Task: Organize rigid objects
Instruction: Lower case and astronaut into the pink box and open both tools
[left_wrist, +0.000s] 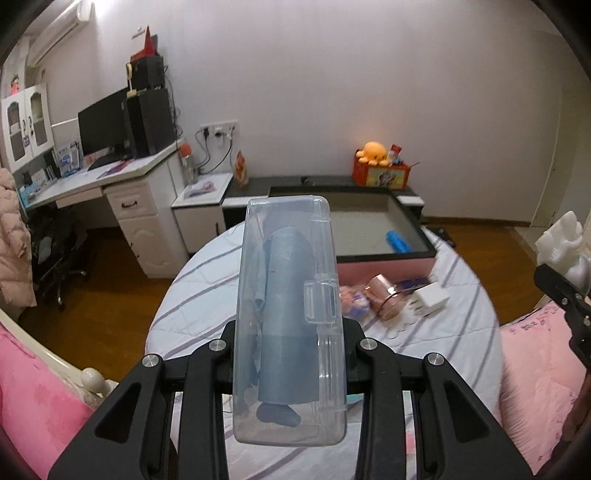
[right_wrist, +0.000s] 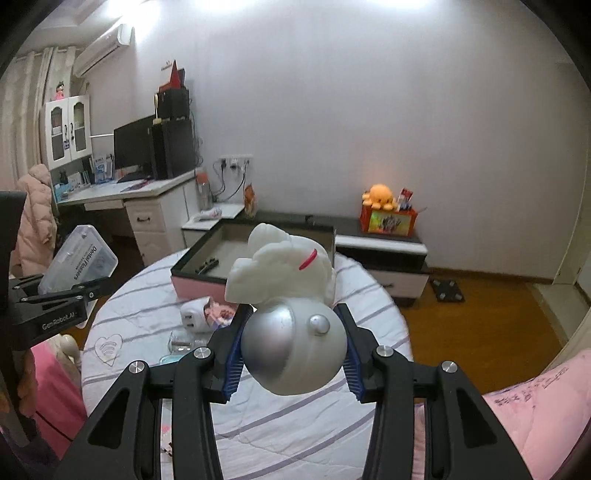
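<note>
Bedding (left_wrist: 424, 343) in white with thin grey-purple stripes covers the bed below both of our grippers, with pink quilted fabric at either side. Beyond the bed we see a wooden floor, a plain pale wall, a white desk (left_wrist: 110, 177) with a dark monitor far to the left of the grippers, and a low black-and-white cabinet carrying a red box topped by an orange plush octopus (left_wrist: 373, 152).

Ahead of the grippers, on the bedding, sits a shallow open box (left_wrist: 384, 260) with black rims and a pink front wall. A blue ribbed cylinder (left_wrist: 399, 242) lies inside it. Just in front of the box lie a shiny rose-gold item (left_wrist: 386, 295), a white plug adapter (left_wrist: 428, 301) and a small pink packet.

Our left gripper (left_wrist: 290, 354) is clamped on a clear plastic case (left_wrist: 290, 295), hard, oblong and round-cornered, with a snap latch on its right side. It stands on end between the black fingers, raised above the bedding, with something grey-blue inside. In the right wrist view its printed label is partly readable.

Our right gripper (right_wrist: 293, 341) is clamped on a toy figure (right_wrist: 291, 295). Blue ribbed pads (right_wrist: 232, 354) press a smooth silver dome with a round knob. A matte white sculpted body with a red mark rises past the fingertips, lifted clear of the bed.
</note>
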